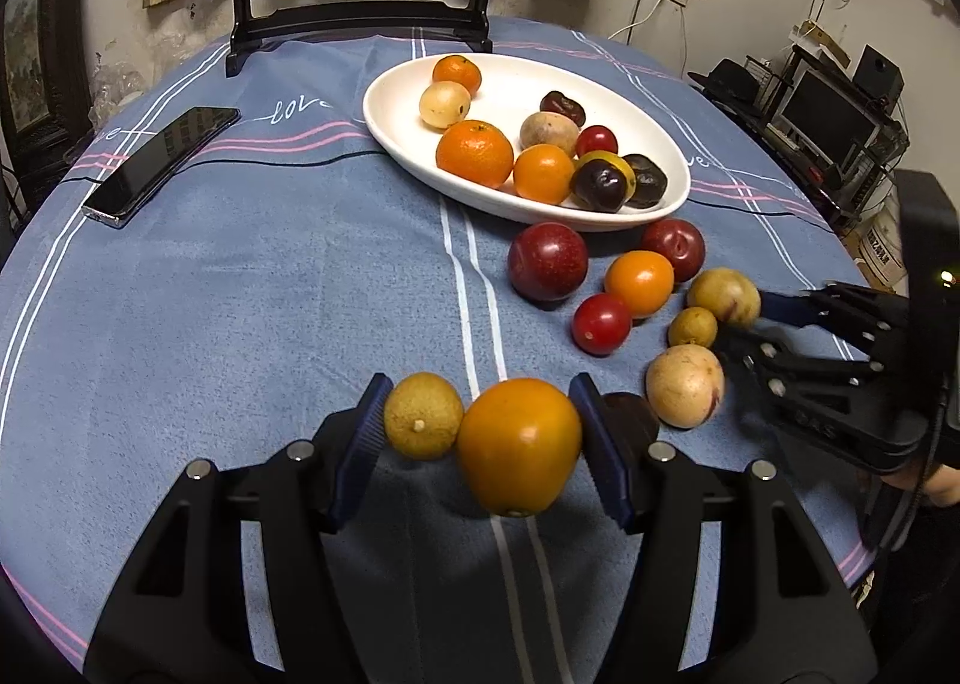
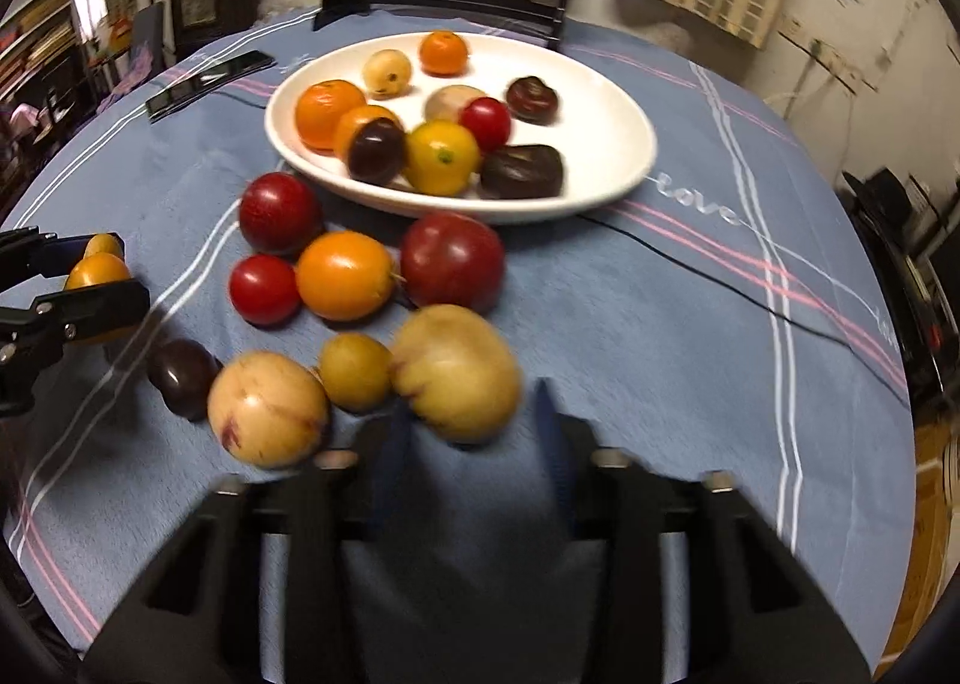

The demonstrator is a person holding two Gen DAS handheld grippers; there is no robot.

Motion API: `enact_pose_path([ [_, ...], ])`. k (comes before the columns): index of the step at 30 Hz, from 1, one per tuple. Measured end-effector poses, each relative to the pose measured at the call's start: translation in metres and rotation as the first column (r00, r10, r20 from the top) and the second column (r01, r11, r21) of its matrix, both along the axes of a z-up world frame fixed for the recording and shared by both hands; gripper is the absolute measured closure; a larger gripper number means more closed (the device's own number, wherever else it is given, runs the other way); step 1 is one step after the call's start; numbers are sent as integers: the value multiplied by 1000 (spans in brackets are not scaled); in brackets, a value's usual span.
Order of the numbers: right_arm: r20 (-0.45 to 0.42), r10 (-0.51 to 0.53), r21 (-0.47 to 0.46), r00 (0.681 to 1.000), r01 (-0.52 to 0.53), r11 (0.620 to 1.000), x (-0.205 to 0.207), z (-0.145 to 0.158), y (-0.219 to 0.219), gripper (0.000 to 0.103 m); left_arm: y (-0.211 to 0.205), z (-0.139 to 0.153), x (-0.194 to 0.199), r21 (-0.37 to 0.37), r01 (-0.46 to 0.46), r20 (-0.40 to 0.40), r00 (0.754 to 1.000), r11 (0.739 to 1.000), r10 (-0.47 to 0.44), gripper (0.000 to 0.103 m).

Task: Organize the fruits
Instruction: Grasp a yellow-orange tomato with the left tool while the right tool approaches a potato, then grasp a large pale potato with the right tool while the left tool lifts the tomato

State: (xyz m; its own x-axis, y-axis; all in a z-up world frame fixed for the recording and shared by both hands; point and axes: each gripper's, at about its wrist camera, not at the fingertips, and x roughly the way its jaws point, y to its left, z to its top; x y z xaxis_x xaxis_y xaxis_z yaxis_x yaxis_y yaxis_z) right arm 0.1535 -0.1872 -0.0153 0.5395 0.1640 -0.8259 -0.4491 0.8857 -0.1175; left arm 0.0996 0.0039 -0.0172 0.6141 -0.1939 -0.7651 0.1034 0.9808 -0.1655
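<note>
My left gripper (image 1: 480, 387) is shut on an orange fruit (image 1: 519, 444), with a small yellow-green fruit (image 1: 423, 415) squeezed beside it against the left pad. Seen from the right wrist, the left gripper (image 2: 129, 273) holds that orange fruit (image 2: 96, 271) at the far left. The white oval plate (image 1: 384, 126) carries several fruits. My right gripper (image 2: 471, 402) is blurred. A pale yellow fruit (image 2: 456, 372) sits between its fingertips and they seem to press on it. The left wrist view shows this right gripper (image 1: 741, 321) at the same fruit (image 1: 723, 297).
Loose on the blue cloth lie two red plums (image 1: 547, 270), an orange fruit (image 1: 639, 283), a cherry tomato (image 1: 601, 324), a small yellow fruit (image 1: 693, 327), a pale fruit (image 1: 684, 395) and a dark one (image 2: 183, 375). A phone (image 1: 162, 162) lies left. A dark wooden stand (image 1: 360, 24) stands behind.
</note>
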Motion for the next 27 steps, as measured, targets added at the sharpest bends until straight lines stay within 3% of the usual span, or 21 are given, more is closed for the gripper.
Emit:
enact_pose_path([
  [2, 3, -1, -6, 1000, 1, 1000, 1, 1, 3, 72, 1, 2, -2, -8, 7, 5, 1000, 1000, -7, 41],
  [12, -36, -64, 139, 997, 68, 988, -6, 4, -32, 73, 3, -4, -3, -3, 18, -13, 1000, 1000, -18, 39],
  [22, -33, -77, 157, 997, 81, 984, -11, 4, -38, 73, 12, 5, -15, 6, 14, -3, 1000, 1000, -14, 27],
  [27, -28, -74, 166, 997, 78, 983, -16, 6, -38, 73, 3, 6, -38, 19, 75, -10, 997, 997, -75, 25],
])
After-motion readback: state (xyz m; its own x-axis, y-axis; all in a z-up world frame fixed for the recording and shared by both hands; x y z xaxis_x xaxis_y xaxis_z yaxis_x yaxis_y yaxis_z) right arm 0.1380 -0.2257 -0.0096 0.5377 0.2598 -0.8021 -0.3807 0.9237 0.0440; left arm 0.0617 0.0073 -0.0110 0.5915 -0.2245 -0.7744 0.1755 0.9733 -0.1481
